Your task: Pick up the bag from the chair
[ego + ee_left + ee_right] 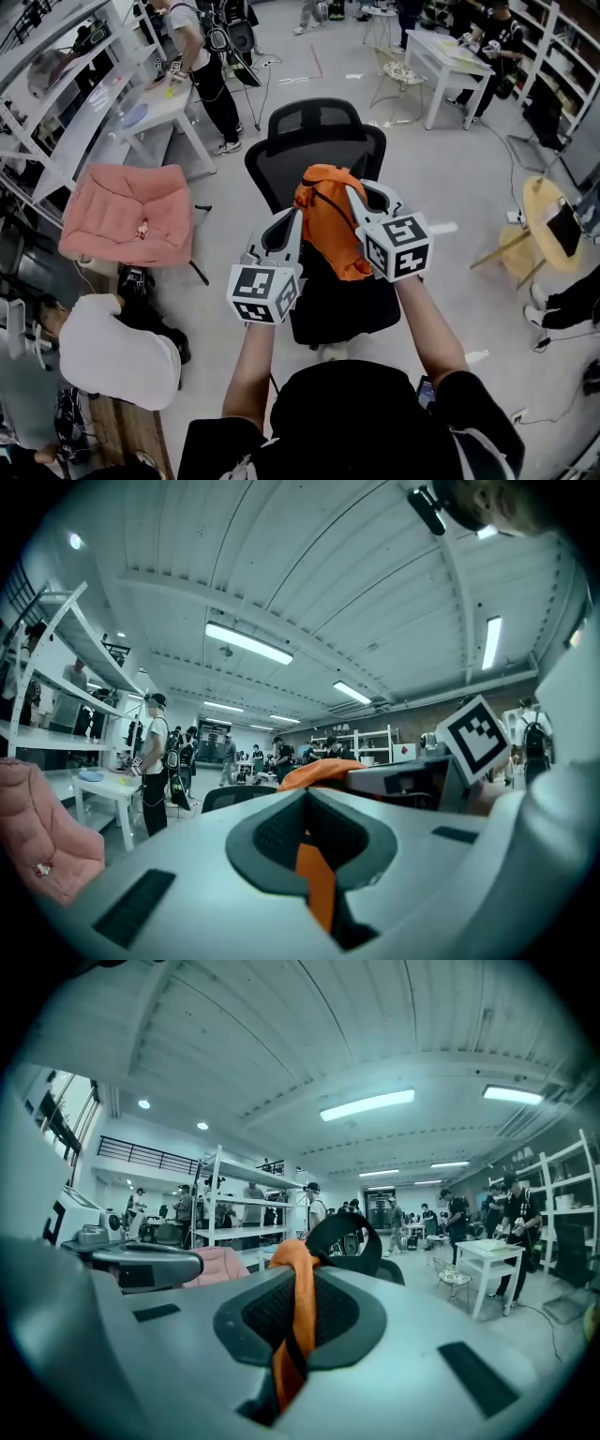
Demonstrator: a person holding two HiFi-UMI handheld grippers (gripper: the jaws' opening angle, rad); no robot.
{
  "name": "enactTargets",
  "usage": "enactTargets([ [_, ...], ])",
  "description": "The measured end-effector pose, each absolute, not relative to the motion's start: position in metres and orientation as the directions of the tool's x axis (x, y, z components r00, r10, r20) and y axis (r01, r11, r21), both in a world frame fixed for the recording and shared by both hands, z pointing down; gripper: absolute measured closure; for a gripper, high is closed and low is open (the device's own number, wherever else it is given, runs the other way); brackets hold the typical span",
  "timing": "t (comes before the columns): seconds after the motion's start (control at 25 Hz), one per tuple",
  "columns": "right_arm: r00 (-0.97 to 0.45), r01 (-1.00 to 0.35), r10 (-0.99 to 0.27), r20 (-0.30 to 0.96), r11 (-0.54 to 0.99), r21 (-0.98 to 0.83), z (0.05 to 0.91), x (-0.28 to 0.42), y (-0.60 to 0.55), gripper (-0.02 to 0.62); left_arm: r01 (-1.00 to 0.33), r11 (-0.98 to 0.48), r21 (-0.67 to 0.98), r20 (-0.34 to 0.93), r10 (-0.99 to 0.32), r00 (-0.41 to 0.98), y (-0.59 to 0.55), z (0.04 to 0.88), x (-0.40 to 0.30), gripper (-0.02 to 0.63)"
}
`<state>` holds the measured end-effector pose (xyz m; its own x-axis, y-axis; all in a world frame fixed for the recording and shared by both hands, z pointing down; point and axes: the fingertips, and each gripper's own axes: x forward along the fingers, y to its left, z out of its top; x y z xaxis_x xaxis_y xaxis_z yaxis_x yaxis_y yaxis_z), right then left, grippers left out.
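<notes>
The orange fabric bag (pixel 330 225) is held over the seat of the black mesh office chair (pixel 319 131). The left hand-held gripper (pixel 287 234) is pressed together on an orange strap (pixel 315 878), and the right hand-held gripper (pixel 360 204) pinches a second orange strap (pixel 298 1321).

bag (pixel 330 220): orange cloth, matt, creased
chair (pixel 319 127): black mesh back, matt
left gripper (pixel 286 232): grey plastic, smooth, matt
right gripper (pixel 359 202): same grey plastic, matt
cushion (pixel 127 211): pink cloth, soft, quilted
</notes>
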<state>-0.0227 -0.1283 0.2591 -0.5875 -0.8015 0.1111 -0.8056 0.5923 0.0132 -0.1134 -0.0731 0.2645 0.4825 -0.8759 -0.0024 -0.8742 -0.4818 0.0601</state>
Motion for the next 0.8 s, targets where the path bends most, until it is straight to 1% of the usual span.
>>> enactTargets([
  [0.24, -0.589, -0.807, -0.804, 0.087, 0.591, -0.001, 0.249, -0.018, -0.115, 0.591, -0.872, -0.486, 0.056, -0.041, -0.874, 0.484, -0.066, 0.248, -0.115, 0.601],
  [0.56, -0.598, -0.801, -0.799, 0.064, 0.599, -0.010, 0.238, -0.003, -0.106, 0.591, -0.865, -0.499, 0.046, -0.051, -0.866, 0.497, -0.068, 0.240, -0.095, 0.601],
  [0.8, -0.613, -0.790, -0.788, 0.062, 0.613, -0.022, 0.233, 0.016, -0.094, 0.591, -0.874, -0.481, 0.062, -0.064, -0.876, 0.478, -0.059, 0.231, -0.075, 0.601],
])
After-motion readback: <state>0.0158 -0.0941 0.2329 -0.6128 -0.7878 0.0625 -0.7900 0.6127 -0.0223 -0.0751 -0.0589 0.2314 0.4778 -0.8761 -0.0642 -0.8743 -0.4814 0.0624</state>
